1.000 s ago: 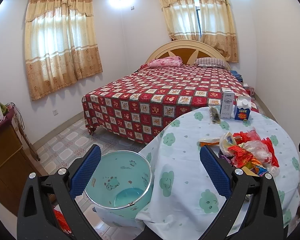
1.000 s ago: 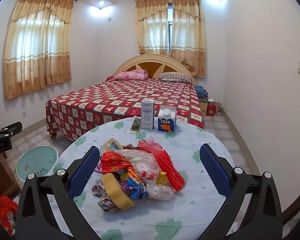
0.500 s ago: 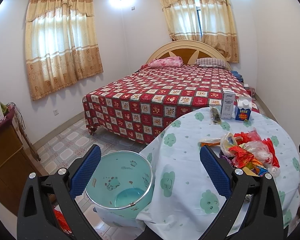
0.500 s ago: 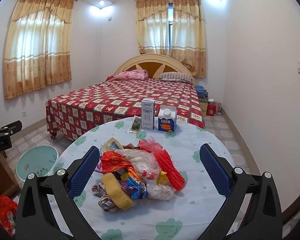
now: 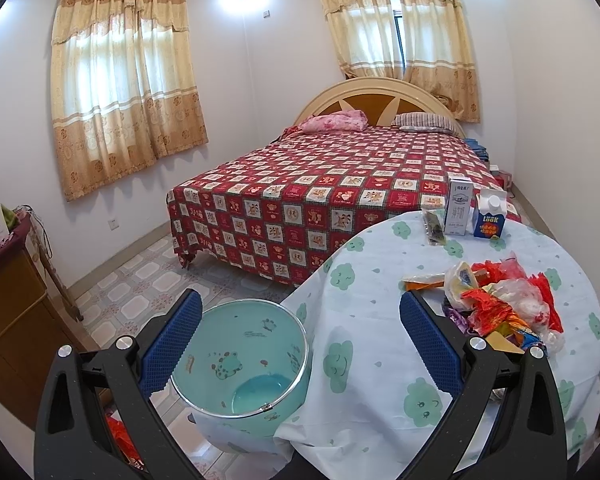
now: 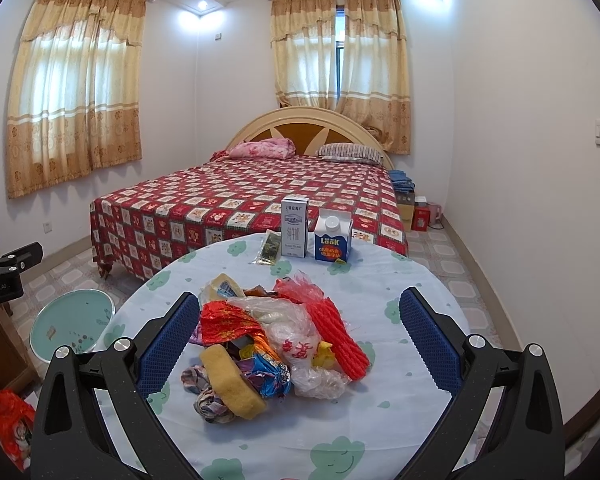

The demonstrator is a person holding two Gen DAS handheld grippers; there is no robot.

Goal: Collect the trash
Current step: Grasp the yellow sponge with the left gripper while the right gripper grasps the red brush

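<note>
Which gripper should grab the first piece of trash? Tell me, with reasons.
Right. The right gripper hangs open directly over the trash pile. The left gripper, also open, faces the empty bin, with the pile off to its side.

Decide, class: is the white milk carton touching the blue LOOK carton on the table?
Apart. The right wrist view shows bedspread and tablecloth in the gap between the white milk carton and the blue LOOK carton.
</note>
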